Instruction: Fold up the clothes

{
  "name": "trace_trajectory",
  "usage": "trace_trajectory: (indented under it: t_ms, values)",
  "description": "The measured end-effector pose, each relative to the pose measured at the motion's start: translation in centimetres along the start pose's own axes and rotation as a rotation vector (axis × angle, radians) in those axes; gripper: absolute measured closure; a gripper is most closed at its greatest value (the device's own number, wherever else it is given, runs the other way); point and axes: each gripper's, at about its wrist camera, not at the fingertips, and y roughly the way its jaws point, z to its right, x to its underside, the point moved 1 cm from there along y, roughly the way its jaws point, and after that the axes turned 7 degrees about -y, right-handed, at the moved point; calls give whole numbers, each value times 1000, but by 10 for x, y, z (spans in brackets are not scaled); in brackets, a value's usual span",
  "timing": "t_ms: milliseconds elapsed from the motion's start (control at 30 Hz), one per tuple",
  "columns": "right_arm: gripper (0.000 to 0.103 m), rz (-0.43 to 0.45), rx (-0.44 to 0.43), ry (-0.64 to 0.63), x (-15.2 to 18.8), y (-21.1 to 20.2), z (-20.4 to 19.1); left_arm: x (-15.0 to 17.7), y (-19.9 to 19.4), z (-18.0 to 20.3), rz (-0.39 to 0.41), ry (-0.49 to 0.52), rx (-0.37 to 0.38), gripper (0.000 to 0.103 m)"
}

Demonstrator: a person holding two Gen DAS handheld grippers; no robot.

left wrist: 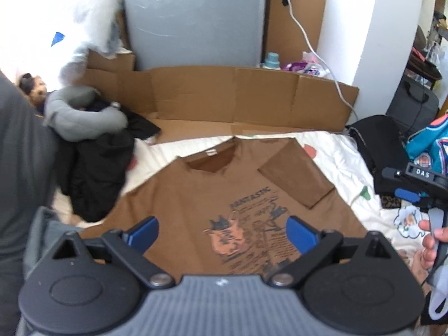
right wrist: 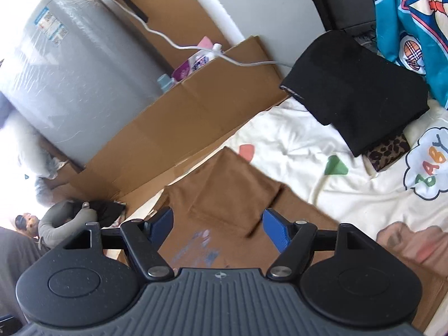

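Observation:
A brown T-shirt point(left wrist: 196, 193) with a printed graphic lies flat on the white bedding point(left wrist: 350, 154), collar toward the far side. Its right sleeve point(left wrist: 296, 176) is folded inward over the chest; the same sleeve point(right wrist: 232, 190) shows in the right wrist view. My left gripper point(left wrist: 222, 231) hovers open above the shirt's lower front, nothing between its blue fingers. My right gripper point(right wrist: 217, 228) is also open, above the folded sleeve and empty. In the left wrist view, the right gripper's body point(left wrist: 420, 179) appears at the far right edge with a hand on it.
A pile of black clothes point(left wrist: 95, 168) and a grey neck pillow point(left wrist: 84, 114) lie left of the shirt. Folded black garment point(right wrist: 355, 92) and a teal jersey point(right wrist: 406, 22) sit to the right. Cardboard point(left wrist: 238, 98) lines the far side, with a grey appliance point(left wrist: 193, 16) and white cable point(left wrist: 308, 39) behind.

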Motion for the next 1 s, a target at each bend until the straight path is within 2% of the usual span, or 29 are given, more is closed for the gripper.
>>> trace_trajectory:
  t_ms: [133, 200, 300, 533, 667, 1000]
  values:
    - [25, 5, -29, -29, 2, -12, -23, 12, -27, -12, 8, -28, -35, 4]
    - [21, 2, -47, -34, 4, -19, -32, 19, -40, -16, 11, -34, -40, 4]
    - [20, -12, -75, -37, 1, -26, -43, 29, -56, -23, 7, -46, -33, 4]
    - [18, -2, -63, -173, -23, -53, -68, 46, -83, -40, 18, -19, -61, 2]
    - [17, 1, -53, -261, -38, -77, -77, 51, -95, -57, 25, -38, -78, 2]
    - [14, 14, -48, -356, -57, -131, -103, 60, -114, -103, 52, -108, -112, 2]
